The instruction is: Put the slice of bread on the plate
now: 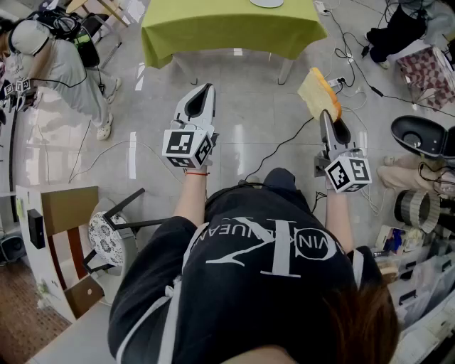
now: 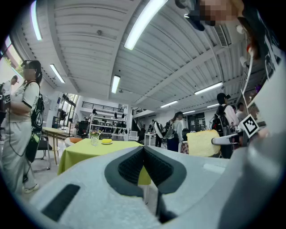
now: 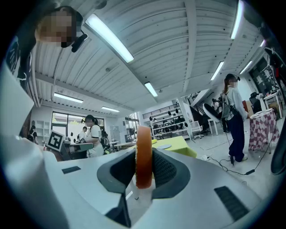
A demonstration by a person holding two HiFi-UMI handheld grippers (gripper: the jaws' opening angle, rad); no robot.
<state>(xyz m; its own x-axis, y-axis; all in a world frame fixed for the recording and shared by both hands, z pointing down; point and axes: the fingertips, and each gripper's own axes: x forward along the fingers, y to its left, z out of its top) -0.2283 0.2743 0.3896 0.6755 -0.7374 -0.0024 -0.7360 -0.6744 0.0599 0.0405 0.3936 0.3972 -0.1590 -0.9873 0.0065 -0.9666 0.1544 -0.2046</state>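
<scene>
the slice of bread (image 1: 319,92) is pinched upright in the right gripper (image 1: 325,114), over open floor (image 1: 256,121) short of the green table (image 1: 227,32). only the right gripper view shows its crust edge-on between the pads. the left gripper (image 1: 204,91) is pressed together, empty.

plate (image 1: 267,3) cut by top edge

left tongs (image 1: 207,90) closed, right tongs (image 1: 324,118) clamped, both level.

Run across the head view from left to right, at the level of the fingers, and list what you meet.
Standing person in grey → left gripper → slice of bread → checkered cloth.
</scene>
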